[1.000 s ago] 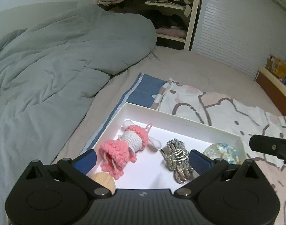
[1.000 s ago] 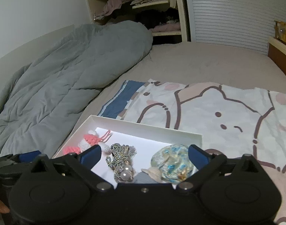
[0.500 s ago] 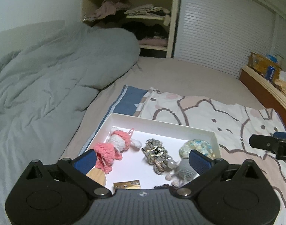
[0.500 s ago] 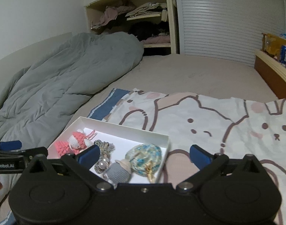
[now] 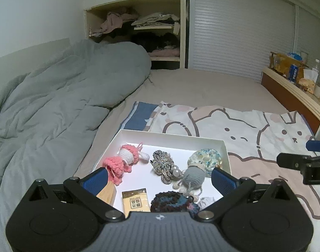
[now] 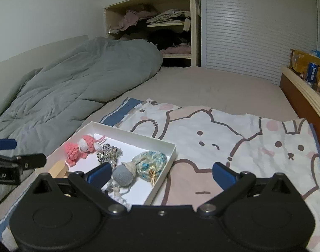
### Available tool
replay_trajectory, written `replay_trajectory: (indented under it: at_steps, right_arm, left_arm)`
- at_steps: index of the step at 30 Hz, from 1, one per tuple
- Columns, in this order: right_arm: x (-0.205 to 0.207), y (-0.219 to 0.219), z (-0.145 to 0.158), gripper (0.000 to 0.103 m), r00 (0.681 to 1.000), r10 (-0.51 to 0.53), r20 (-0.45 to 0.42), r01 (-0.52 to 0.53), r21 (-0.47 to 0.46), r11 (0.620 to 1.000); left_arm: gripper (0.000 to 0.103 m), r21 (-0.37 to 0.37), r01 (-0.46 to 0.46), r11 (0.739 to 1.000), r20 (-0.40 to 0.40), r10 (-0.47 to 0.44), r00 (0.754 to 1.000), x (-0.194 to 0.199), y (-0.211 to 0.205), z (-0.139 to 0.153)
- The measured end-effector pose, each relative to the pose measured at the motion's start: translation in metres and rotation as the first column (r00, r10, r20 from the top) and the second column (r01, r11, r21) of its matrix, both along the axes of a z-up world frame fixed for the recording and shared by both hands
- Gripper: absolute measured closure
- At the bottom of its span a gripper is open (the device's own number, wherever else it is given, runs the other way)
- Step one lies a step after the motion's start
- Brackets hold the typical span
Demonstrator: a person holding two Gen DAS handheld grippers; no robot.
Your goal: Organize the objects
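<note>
Both tools hang empty above the bed: the left gripper has its blue pads spread wide over the near end of the white box, and the right gripper is just as wide apart, half over the box's right wall and half over the cartoon-print cloth. Everything to be sorted lies loose inside that box. At its far left is a pink crochet doll, beside it a knotted rope charm with pearls, then a grey crochet acorn-like ball touching a mottled blue-green round piece in the far right corner. Nearer the tool sit a tan packet with printed characters, a dark crochet disc and a wooden piece, partly hidden behind the left pad. The yarn things look light and squashy, so I would pinch them across the body, not by the thin loops or cords, which could snag a neighbour. The round mottled piece looks glossy, maybe hard and slippery; an edge grip seems safest. The flat packet would need lifting by an edge.
</note>
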State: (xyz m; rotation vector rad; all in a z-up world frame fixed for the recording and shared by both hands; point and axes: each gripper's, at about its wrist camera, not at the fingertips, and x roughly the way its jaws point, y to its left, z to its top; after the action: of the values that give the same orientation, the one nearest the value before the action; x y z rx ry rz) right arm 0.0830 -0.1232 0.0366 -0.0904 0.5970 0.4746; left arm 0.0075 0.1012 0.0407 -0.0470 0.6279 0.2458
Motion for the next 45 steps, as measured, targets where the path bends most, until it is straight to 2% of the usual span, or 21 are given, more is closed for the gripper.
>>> replay_trajectory:
  at_steps: [10,15,18,22,27,45]
  right_arm:
    - [-0.02,-0.024,-0.006,0.0,1.0,-0.003,-0.001,0.003,-0.025,1.0]
    - [-0.027,-0.031,-0.012,0.0,1.0,0.002,-0.005,-0.002,-0.032,0.999]
    - [-0.031,-0.034,-0.015,0.0,1.0,0.006,-0.004,-0.006,-0.031,1.0]
    - [-0.036,-0.034,-0.021,0.0,1.0,0.019,-0.004,-0.02,-0.042,0.999]
    - [-0.038,-0.033,-0.026,0.0,0.999,0.032,-0.002,-0.032,-0.054,0.998]
    - [-0.037,-0.033,-0.03,0.0,0.999,0.032,-0.021,-0.033,-0.049,0.998]
  left_arm:
    - [0.0,-0.022,-0.008,1.0,-0.014,0.008,1.0,-0.021,-0.019,-0.008]
    - [0.0,0.01,-0.036,0.999,-0.046,0.036,0.998,-0.025,-0.029,-0.021]
    - [0.0,-0.015,-0.063,0.998,-0.05,0.062,0.997,-0.031,-0.03,-0.029]
    - [0.0,-0.067,-0.055,0.996,-0.059,0.051,0.997,-0.035,-0.029,-0.036]
    - [0.0,-0.049,-0.089,0.995,-0.083,0.085,0.993,-0.035,-0.029,-0.038]
    - [0.0,-0.045,-0.066,0.997,-0.071,0.062,0.996,-0.039,-0.036,-0.038]
